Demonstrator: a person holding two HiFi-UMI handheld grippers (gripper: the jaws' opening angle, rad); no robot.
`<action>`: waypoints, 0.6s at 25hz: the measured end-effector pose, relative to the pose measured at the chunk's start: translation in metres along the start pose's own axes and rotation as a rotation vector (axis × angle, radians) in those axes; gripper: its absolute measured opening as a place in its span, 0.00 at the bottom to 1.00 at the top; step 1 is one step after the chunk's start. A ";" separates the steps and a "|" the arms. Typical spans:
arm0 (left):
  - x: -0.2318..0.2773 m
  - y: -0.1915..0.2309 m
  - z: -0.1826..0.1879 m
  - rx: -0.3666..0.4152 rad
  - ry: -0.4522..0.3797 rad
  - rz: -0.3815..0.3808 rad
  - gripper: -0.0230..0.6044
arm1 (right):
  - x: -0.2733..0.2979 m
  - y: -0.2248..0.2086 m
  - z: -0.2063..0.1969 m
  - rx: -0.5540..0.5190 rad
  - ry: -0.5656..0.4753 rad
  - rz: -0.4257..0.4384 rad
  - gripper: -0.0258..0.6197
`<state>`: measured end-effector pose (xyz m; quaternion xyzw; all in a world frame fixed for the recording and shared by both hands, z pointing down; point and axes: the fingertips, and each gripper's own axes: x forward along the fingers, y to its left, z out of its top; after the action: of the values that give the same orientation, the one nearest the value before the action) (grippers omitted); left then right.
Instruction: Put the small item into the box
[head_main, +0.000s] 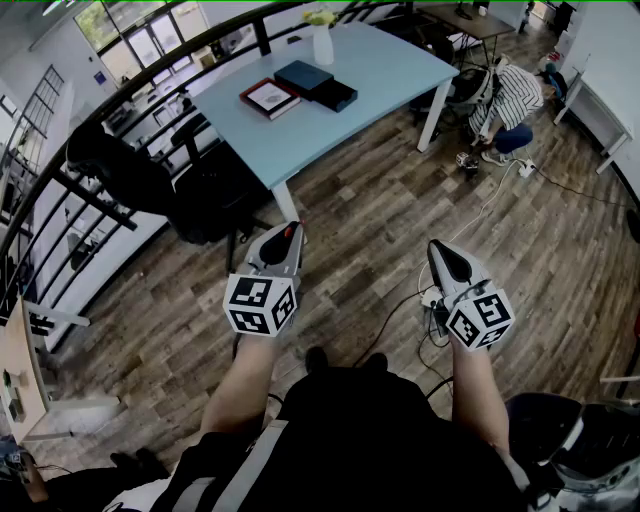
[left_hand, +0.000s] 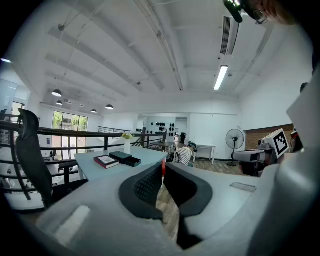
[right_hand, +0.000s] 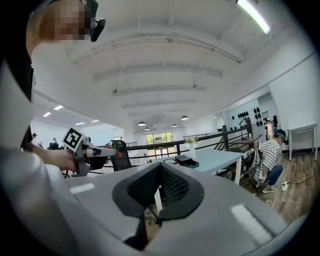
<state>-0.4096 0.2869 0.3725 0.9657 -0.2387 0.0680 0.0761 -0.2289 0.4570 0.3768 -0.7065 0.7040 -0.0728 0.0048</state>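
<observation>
A dark box (head_main: 318, 82) with a pulled-out drawer lies on the pale blue table (head_main: 400, 70) far ahead of me, next to a red-edged book (head_main: 270, 97) and a white vase (head_main: 322, 42). My left gripper (head_main: 290, 233) hangs over the wood floor well short of the table, its jaws shut on a small red item (left_hand: 162, 169) that shows as a sliver at their tips. The right gripper (head_main: 436, 247) hovers beside it, shut and with nothing in it. In the left gripper view the box (left_hand: 125, 158) sits beyond the jaws. In the right gripper view the box (right_hand: 186, 160) is small and distant.
A black office chair (head_main: 200, 190) stands between me and the table's left end, along a dark railing (head_main: 60, 190). A person in a striped top (head_main: 510, 100) crouches at the table's right. Cables (head_main: 420, 300) trail across the floor by my right gripper.
</observation>
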 end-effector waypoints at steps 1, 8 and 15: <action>0.000 -0.001 -0.001 0.000 0.001 0.001 0.06 | -0.001 -0.001 -0.001 0.001 0.000 0.000 0.04; 0.008 -0.017 -0.005 0.001 0.013 0.000 0.06 | -0.012 -0.015 -0.004 0.008 -0.011 -0.017 0.04; 0.023 -0.052 -0.007 0.011 0.026 -0.007 0.06 | -0.039 -0.037 -0.006 0.027 -0.021 -0.003 0.04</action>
<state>-0.3654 0.3226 0.3770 0.9660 -0.2338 0.0814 0.0743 -0.1931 0.4963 0.3829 -0.7080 0.7019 -0.0746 0.0216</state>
